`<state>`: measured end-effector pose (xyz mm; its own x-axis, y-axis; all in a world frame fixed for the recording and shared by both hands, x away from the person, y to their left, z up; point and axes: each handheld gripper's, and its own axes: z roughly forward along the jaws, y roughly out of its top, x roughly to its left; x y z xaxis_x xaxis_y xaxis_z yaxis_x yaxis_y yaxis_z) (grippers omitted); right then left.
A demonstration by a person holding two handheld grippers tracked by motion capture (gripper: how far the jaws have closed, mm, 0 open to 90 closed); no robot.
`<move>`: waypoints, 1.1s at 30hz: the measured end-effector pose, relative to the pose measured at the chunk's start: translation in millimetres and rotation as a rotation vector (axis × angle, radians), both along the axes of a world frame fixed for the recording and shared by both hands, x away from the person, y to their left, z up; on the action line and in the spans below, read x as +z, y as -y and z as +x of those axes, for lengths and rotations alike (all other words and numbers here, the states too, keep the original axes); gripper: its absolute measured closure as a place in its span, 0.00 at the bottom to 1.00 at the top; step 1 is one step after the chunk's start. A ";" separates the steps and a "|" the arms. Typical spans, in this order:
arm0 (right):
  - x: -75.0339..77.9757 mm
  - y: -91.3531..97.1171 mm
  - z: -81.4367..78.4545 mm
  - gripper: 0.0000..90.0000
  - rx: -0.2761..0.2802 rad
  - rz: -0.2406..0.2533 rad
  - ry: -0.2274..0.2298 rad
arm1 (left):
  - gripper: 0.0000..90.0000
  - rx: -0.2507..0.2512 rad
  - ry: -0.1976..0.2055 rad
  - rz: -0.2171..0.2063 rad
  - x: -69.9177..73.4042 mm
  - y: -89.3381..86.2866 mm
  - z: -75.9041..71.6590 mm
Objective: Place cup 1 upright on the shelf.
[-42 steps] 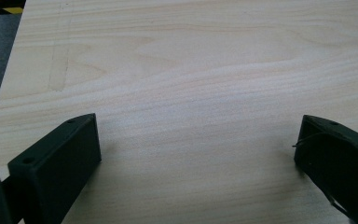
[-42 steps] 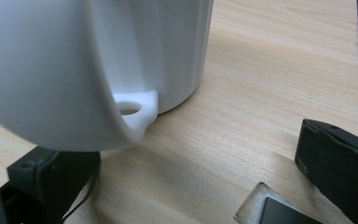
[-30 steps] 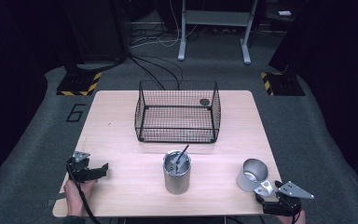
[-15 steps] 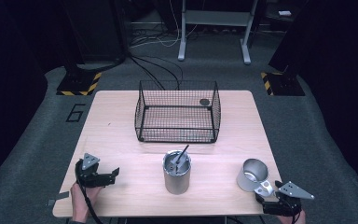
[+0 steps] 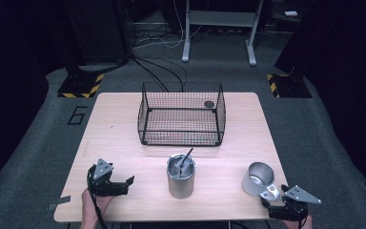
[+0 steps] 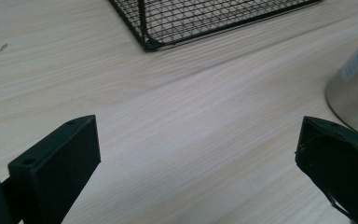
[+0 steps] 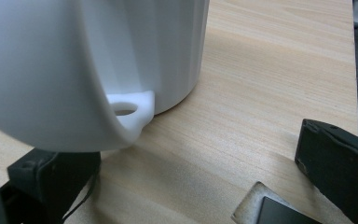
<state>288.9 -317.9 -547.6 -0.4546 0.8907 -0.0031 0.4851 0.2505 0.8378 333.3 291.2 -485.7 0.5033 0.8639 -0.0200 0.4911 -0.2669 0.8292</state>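
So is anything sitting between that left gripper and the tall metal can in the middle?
Nothing visible: only bare table lies between the open left gripper and the metal can.

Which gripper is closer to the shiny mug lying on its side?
The right. The right gripper sits just by the mug, its open fingers beside the handle. The left gripper is across the table, past the metal canister.
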 end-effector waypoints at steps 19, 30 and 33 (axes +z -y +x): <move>0.1 0.0 0.1 0.00 -0.003 0.002 -0.002 | 0.00 -0.177 0.036 -0.030 15.2 44.6 -15.1; -0.3 0.3 0.2 0.00 0.002 0.003 -0.003 | 0.00 -0.287 0.059 -0.093 28.3 73.8 -16.8; -0.3 0.3 0.1 0.00 0.000 0.003 -0.002 | 0.00 -0.306 0.071 -0.090 33.1 80.4 -17.6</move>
<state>288.9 -318.2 -547.8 -0.4545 0.8908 0.0007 0.4871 0.2479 0.8374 315.7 210.8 -452.6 0.7425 0.6683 -0.0452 0.3395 -0.3174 0.8854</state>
